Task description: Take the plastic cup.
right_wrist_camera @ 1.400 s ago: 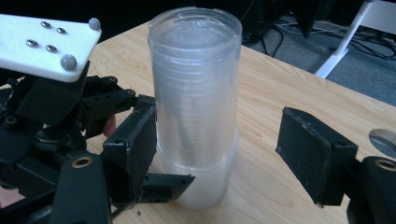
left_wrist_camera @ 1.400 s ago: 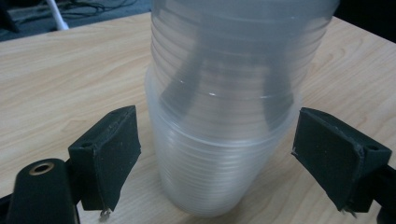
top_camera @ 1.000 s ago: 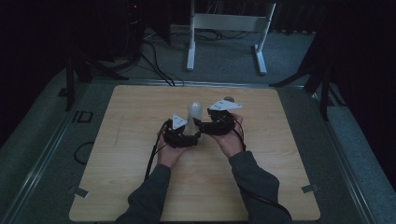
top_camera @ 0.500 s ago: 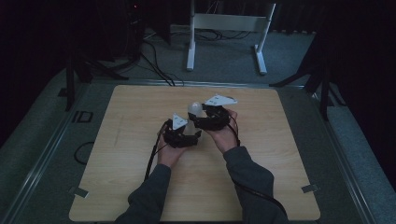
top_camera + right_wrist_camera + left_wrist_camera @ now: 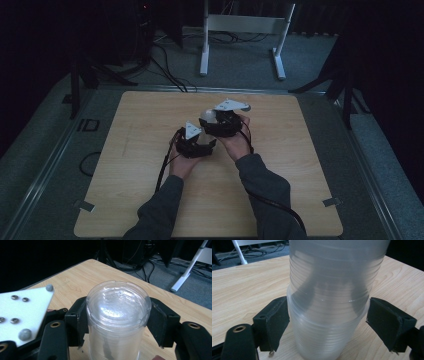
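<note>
Right gripper (image 5: 117, 320) clamps the top cup of the clear cup stack (image 5: 206, 116), just past table (image 5: 140, 150) centre toward 12 o'clock; left gripper (image 5: 327, 322), jaws apart, flanks the lower cups. Separation looks barely begun.

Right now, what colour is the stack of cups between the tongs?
Clear, colourless plastic with fine ridges; the stack of cups shows best in the right gripper view.

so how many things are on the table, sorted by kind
Stack of clear plastic cups: 1, number of cups inside unclear
Grippers: 2, the left gripper and the right gripper
Wooden table: 1
Total: 4
</note>
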### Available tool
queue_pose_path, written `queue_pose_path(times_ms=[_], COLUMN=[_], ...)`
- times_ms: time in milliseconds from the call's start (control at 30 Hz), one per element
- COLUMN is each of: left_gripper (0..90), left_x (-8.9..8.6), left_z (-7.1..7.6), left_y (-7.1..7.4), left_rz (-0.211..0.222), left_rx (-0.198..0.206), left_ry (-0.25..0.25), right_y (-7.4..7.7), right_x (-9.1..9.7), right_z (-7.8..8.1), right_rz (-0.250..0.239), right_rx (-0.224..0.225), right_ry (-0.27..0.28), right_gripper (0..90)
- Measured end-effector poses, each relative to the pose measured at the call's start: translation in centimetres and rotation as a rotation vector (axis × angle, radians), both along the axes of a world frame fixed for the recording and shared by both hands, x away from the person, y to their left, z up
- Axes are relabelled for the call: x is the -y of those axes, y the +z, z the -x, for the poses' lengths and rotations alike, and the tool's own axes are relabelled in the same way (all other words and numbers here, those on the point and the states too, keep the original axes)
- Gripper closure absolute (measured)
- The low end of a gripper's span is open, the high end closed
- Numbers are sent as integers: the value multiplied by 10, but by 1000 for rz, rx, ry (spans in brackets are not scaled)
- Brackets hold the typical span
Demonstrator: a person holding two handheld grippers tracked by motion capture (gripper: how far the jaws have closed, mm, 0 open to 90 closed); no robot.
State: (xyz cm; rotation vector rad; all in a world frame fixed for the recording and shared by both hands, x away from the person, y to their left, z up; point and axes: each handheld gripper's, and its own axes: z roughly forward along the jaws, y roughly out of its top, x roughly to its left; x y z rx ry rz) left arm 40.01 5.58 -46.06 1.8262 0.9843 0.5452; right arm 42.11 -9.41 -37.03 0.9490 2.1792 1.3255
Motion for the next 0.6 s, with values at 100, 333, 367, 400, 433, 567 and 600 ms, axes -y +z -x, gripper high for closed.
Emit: queue_pose_path(times_ms=[100,333,367,400,433,567,600], left_gripper=[170,196,197,199,200,202,203], left_x=[1,5,5,5,5,4,4], left_z=[0,-2,-2,-2,-2,-1,-1], left_y=[-1,-4,-4,-4,-4,-4,-3], left_rz=[-1,-24,-26,-28,-31,-31,-31], left_rx=[1,7,10,11,13,15,16], left_ry=[1,16,19,21,23,22,22], right_y=[0,1,2,2,2,3,3], right_x=[0,1,0,0,0,0,0], right_z=[1,2,2,2,2,2,2], right_rz=[-2,-9,-9,-10,-10,-6,-6], right_rx=[-1,-6,-7,-8,-8,-4,-4], right_ry=[-2,2,3,4,5,8,7], right_gripper=[387,390,390,390,390,389,389])
